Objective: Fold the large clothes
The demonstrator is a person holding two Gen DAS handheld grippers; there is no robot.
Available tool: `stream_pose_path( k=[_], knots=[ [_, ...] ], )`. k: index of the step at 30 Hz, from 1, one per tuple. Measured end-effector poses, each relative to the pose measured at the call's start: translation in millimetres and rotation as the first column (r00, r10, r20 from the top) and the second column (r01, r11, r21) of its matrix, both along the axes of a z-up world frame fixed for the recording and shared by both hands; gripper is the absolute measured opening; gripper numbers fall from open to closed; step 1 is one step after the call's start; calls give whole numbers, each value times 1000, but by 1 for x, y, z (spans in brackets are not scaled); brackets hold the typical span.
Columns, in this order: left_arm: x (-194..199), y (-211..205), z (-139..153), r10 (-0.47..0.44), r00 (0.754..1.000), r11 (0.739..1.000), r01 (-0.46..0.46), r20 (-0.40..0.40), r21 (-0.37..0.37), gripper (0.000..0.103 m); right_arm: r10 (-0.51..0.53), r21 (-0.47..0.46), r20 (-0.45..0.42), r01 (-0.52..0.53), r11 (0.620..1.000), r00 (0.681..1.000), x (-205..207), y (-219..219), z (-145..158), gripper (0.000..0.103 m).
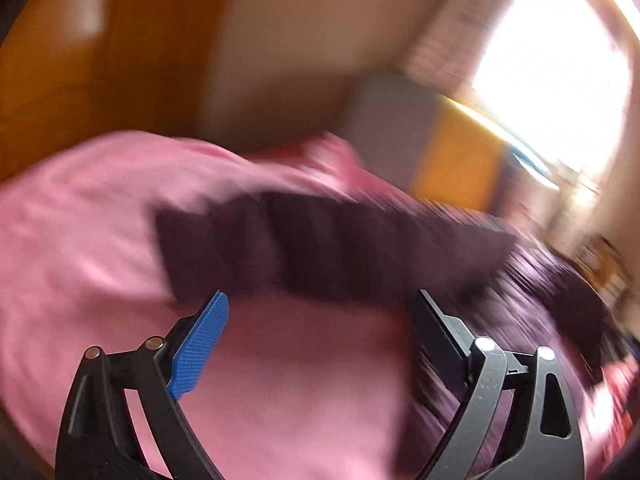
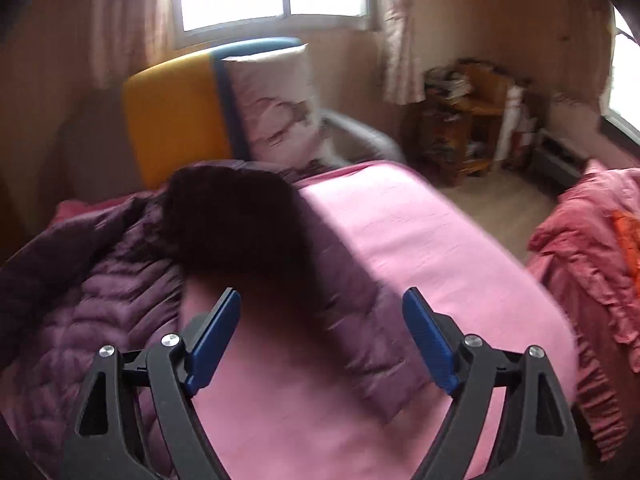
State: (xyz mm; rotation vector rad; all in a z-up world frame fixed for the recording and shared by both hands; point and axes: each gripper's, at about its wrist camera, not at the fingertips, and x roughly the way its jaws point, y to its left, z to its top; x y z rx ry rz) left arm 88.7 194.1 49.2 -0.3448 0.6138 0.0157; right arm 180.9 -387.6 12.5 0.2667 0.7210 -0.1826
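Both tools, the left tool (image 1: 320, 320) and the right tool (image 2: 322, 318), hover spread and empty above the bed (image 2: 420, 240), where the purple quilted jacket (image 2: 120, 280) lies rumpled and apparently unfolded, so nearly all folding seems left.

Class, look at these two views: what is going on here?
A person holds a gripper in each hand above a bed with a pink sheet. A purple quilted jacket lies spread on it, unfolded, one sleeve reaching across the sheet. The left gripper and right gripper are both open and hold nothing. The left view is blurred.
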Motion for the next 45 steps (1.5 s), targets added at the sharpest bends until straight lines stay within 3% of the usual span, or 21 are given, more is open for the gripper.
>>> stream_pose_path(
  k=[2,4,7,9,10,11,12,13,14,17,21,25,30,33,34,35,36,37,39,41,45],
  knots=[
    [-9,-30,-23,-144,988,987,141,-49,-72,90,159,112,-61,-152,982,985,-8,33,-26,85],
    [-8,-58,-50,-233,966,967,218,-109,-136,90,246,150,-111,-228,962,963,-15,63,-53,85],
    [6,-78,-73,-290,948,937,252,-134,-244,90,307,230,-159,-267,936,939,-13,88,-89,82],
    [21,-85,-83,-313,941,904,256,-125,-342,90,316,261,-196,-261,930,928,-7,93,-105,73],
    [25,-89,-87,-316,940,899,253,-130,-359,89,314,271,-201,-255,928,928,-5,92,-110,62],
    [34,-92,-93,-314,938,894,240,-148,-378,74,322,294,-192,-259,920,927,-5,93,-112,45],
    [41,-93,-98,-321,932,886,232,-168,-401,62,338,314,-186,-270,910,923,-6,94,-112,35],
    [46,-91,-103,-324,927,881,225,-187,-416,37,356,325,-181,-286,902,917,-8,96,-109,20],
    [49,-90,-105,-324,925,880,218,-197,-422,21,364,310,-173,-300,902,915,-15,100,-104,12],
    [39,-87,-93,-338,925,883,248,-173,-399,6,415,255,-145,-372,893,898,-31,111,-79,7],
    [8,-73,-63,-365,921,875,289,-138,-389,4,463,225,-94,-434,872,882,-61,112,-44,7],
    [-35,-60,-50,-373,915,878,296,-151,-376,4,489,226,-128,-455,861,863,-102,111,-48,7],
    [-79,-68,-71,-385,891,892,290,-243,-347,4,473,215,-259,-427,878,842,-139,112,-94,7],
    [-89,-71,-80,-373,887,897,270,-271,-349,8,436,182,-268,-400,898,859,-142,108,-95,23],
    [-89,-65,-78,-337,901,915,244,-274,-322,19,417,152,-263,-389,909,870,-140,108,-90,33],
    [-86,-59,-72,-294,917,935,217,-269,-283,39,396,109,-249,-381,918,884,-138,109,-81,46],
    [-87,-49,-65,-238,936,956,180,-258,-230,52,385,77,-229,-378,923,894,-136,111,-73,53],
    [-85,-41,-58,-171,955,976,131,-243,-172,75,375,45,-205,-374,926,904,-134,115,-65,61],
    [-77,-12,-43,-9,979,999,1,-206,-39,79,382,15,-162,-385,923,910,-132,124,-53,62],
    [-63,20,-37,102,977,995,-98,-188,30,80,406,17,-141,-408,913,903,-120,139,-50,62],
    [-34,85,-37,196,965,980,-196,-173,21,81,461,48,-153,-460,887,874,-107,173,-55,62]
  ],
)
